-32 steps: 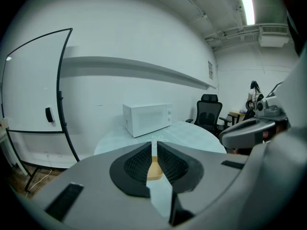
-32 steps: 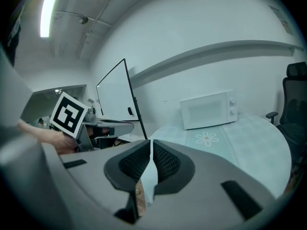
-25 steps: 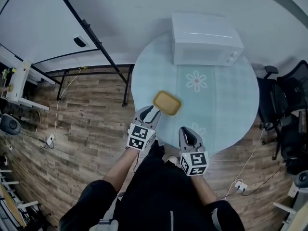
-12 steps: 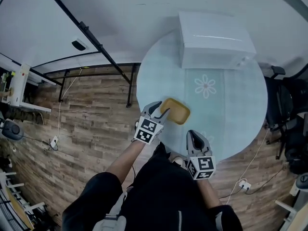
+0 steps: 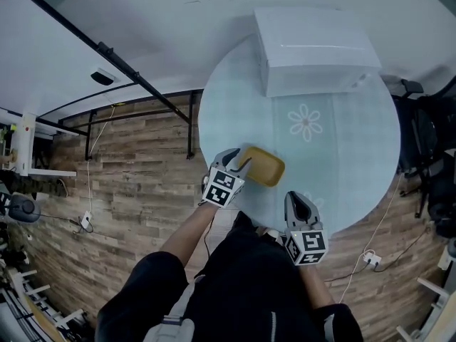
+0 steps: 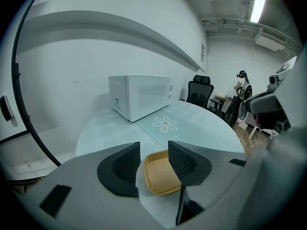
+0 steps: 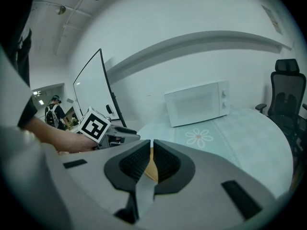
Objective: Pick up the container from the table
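A shallow yellow container (image 5: 262, 167) lies on the round pale-green table (image 5: 356, 155), near its front left edge. My left gripper (image 5: 239, 159) reaches its left end with the jaws open. In the left gripper view the container (image 6: 159, 176) lies low between the two dark pads (image 6: 125, 164), and neither pad presses on it. My right gripper (image 5: 298, 198) hangs at the table's near edge, to the right of the container and apart from it, shut. Only a yellow sliver of the container (image 7: 151, 169) shows through the thin slit of the right gripper (image 7: 149, 164).
A white microwave (image 5: 317, 48) stands at the table's far side, with flower prints (image 5: 306, 122) on the cloth before it. Black office chairs (image 5: 427, 141) crowd the right. A black metal frame (image 5: 142, 84) stands over wooden floor on the left, and cables trail there.
My left gripper has moved forward and down to the container's left end, and its jaws have widened. The right gripper has crept forward slightly.
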The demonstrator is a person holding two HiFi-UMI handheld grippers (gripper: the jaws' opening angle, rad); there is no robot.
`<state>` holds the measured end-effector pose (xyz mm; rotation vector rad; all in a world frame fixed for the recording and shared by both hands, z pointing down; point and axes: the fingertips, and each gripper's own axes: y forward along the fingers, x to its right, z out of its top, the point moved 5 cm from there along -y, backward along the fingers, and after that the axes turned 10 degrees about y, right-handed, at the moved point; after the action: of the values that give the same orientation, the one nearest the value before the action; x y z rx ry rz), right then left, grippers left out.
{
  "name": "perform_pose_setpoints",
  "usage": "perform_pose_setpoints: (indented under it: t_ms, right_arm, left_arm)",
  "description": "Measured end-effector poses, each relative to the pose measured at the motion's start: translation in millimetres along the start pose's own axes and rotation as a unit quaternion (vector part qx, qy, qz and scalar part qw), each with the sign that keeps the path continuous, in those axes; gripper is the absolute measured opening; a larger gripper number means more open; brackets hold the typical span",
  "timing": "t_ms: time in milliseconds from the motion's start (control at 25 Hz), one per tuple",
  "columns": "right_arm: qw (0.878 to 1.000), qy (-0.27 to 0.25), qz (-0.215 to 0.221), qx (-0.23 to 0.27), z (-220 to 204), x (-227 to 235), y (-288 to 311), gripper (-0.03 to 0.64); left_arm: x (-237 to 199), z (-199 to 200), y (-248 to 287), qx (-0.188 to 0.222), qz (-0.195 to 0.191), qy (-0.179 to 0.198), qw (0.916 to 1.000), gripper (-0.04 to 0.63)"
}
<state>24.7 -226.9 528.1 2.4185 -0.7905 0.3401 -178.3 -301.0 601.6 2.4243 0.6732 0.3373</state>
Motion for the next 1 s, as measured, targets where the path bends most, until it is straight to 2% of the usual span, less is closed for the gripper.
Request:
perform_pose_setpoints:
  t_ms: [440,1000]
  right_arm:
    - [0.999,0.020,-0.036,-0.011,-7,17,5,0.026]
    - [0.997,0.029,-0.060,-0.034,-19,21,8,0.026]
  left_arm:
    - [-7,-31,37,-0.051,-0.031,0.002,0.9982,0.172]
    - [-17,-69,74,-0.111,-0.064,-0.025,0.9914,0.172]
